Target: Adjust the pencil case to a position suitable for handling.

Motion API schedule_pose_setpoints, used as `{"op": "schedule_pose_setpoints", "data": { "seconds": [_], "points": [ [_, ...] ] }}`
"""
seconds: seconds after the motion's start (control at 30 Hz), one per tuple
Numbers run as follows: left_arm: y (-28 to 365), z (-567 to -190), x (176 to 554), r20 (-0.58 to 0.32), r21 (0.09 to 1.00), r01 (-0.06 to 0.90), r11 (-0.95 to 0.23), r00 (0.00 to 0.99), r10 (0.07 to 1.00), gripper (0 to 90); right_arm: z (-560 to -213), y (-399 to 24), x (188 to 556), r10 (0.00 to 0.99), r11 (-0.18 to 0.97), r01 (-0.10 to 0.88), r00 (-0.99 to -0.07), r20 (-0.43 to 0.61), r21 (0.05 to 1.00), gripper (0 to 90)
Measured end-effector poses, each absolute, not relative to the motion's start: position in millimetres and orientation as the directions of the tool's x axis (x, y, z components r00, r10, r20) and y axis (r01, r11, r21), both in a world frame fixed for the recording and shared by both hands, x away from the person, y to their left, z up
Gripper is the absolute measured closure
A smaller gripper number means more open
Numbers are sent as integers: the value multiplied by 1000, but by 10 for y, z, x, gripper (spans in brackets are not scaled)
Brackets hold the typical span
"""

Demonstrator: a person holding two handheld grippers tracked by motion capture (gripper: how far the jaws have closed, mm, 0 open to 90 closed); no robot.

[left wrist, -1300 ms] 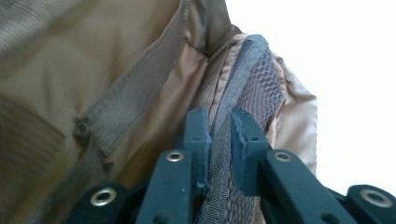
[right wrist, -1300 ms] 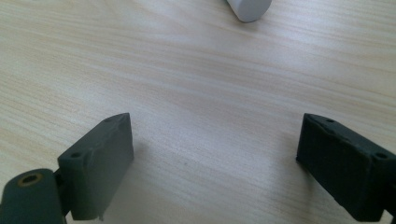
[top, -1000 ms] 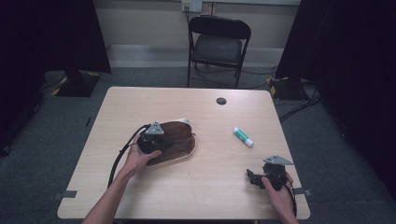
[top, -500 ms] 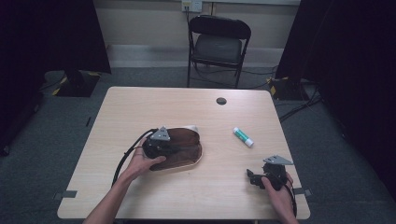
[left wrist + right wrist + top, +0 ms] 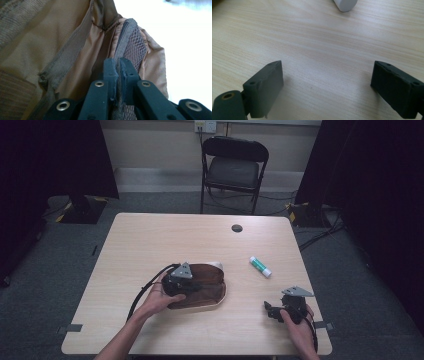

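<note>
Bare table (image 5: 165, 240) beyond the pouch (image 5: 202, 287); glue stick (image 5: 260, 266) lies right.

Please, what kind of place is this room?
Probably a recording studio or lab set up for handling trials, not a home. A bare wooden table stands on grey carpet between dark curtains, with a folding chair against the wall and cables on the floor.

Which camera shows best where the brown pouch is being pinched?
The left gripper view: the left gripper has its jaws shut on the brown pouch at its mesh edge, up close. The high view shows the whole pouch, the pinch hidden. The right gripper view shows bare table.
</note>
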State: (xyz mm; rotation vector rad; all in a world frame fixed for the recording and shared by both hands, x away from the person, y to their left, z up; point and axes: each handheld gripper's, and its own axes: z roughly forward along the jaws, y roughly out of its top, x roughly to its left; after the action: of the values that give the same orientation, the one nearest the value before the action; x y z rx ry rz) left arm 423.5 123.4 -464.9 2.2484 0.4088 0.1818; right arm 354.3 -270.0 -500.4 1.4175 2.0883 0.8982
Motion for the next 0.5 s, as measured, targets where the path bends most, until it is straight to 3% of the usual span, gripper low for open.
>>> {"op": "schedule_pose_setpoints", "data": {
  "seconds": [0.5],
  "points": [
    [1197,-4635,4105,-1,746,206,-633,951,309,845,-5004,-2701,3543,931,256,632,-365,-11,731,99]
  ]
}}
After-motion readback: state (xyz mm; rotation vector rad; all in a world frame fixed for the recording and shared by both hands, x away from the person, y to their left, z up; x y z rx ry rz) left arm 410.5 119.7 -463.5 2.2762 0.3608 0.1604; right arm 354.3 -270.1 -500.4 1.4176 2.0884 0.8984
